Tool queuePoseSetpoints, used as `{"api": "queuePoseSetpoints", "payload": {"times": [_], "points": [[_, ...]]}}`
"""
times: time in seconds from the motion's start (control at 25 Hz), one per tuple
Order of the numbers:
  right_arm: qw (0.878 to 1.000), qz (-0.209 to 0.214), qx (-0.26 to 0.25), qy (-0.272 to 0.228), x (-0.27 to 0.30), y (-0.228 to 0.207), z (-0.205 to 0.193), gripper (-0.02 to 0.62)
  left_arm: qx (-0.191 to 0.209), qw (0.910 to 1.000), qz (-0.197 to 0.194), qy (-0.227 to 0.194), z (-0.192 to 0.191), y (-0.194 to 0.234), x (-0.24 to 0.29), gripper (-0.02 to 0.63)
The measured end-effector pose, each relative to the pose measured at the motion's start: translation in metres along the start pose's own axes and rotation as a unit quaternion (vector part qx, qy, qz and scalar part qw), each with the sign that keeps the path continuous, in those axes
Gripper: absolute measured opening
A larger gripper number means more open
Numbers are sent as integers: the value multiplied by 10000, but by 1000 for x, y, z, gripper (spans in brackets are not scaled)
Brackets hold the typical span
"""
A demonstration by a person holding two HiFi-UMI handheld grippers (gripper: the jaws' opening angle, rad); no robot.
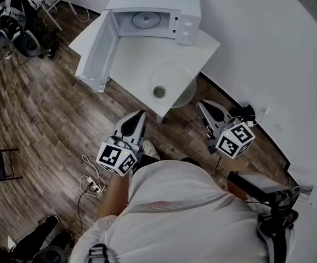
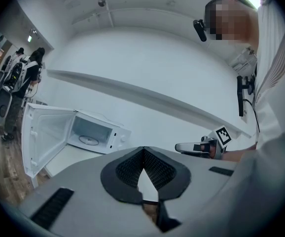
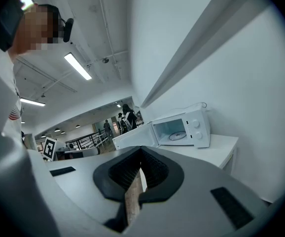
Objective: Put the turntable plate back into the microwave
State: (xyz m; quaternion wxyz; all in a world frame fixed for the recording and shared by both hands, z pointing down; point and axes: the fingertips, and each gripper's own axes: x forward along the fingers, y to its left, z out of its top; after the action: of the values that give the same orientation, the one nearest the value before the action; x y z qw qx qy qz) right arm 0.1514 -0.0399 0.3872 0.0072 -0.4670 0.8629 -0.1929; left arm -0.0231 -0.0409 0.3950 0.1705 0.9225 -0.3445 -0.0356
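In front of the open microwave (image 1: 153,15), the left gripper (image 1: 140,115) hangs short of the bench (image 1: 128,59), fingers clenched on nothing. The glass turntable plate (image 1: 172,81) lies before the microwave at the bench's front edge, handy for lifting. The right gripper (image 1: 202,105), likewise clenched and empty, flanks it.

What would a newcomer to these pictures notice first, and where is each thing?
A white microwave stands at the back of a white table, its door swung wide open. In front of it a clear glass plate lies at the table's near edge. Nearer the camera, the left gripper and the right gripper hover over the wooden floor, both shut and empty.
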Motion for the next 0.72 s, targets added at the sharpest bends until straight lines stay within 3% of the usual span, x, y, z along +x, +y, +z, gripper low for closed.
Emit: {"api": "queuePoseSetpoints", "payload": {"times": [0.2, 0.4, 0.72], "points": [[9994, -289, 207, -26, 29, -10, 3, 5, -142, 9993, -279, 211, 0, 36, 12, 11], [9947, -408, 933, -124, 36, -48, -9, 5, -259, 9984, -387, 323, -8, 58, 36, 11], [9844, -509, 1679, 128, 40, -126, -52, 25, -317, 9975, -73, 625, -33, 61, 74, 11]]}}
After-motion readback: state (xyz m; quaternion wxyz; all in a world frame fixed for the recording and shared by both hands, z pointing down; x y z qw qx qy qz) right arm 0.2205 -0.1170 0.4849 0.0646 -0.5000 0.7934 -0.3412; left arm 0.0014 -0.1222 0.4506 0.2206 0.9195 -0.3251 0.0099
